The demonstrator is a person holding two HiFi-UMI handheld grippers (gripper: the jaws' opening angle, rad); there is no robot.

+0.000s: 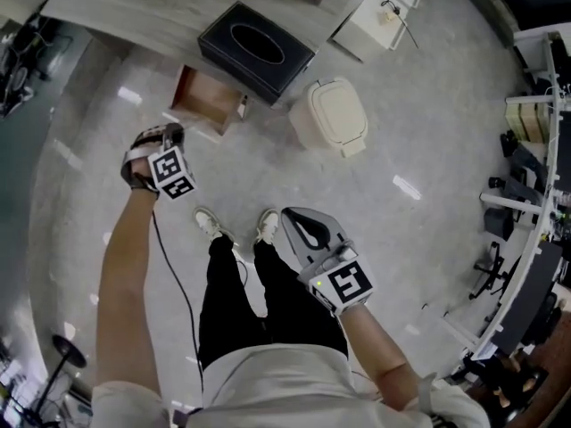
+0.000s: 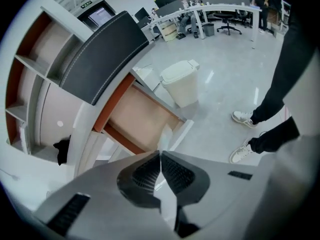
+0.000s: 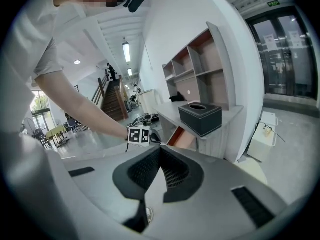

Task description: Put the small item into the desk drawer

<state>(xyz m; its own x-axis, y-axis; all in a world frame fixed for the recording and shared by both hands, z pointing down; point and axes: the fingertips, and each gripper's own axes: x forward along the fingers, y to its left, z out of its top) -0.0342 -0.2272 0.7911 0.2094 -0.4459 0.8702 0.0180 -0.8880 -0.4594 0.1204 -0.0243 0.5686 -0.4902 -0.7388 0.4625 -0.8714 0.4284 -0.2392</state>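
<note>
Both shut, empty, L claw (image 2: 160,155) near open desk drawer (image 2: 140,118) ahead, R claw (image 3: 160,150) farther off.

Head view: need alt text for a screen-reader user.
Looking steeply down, a standing person holds the left gripper and right gripper, fingers together, over a pale floor. Ahead, the desk drawer stands pulled open, with a black tissue box on the desk top nearby and a white lidded bin on the floor beside it.

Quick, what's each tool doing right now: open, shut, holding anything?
Left tool: shut, nothing between its jaws.
Right tool: shut, nothing between its jaws.
</note>
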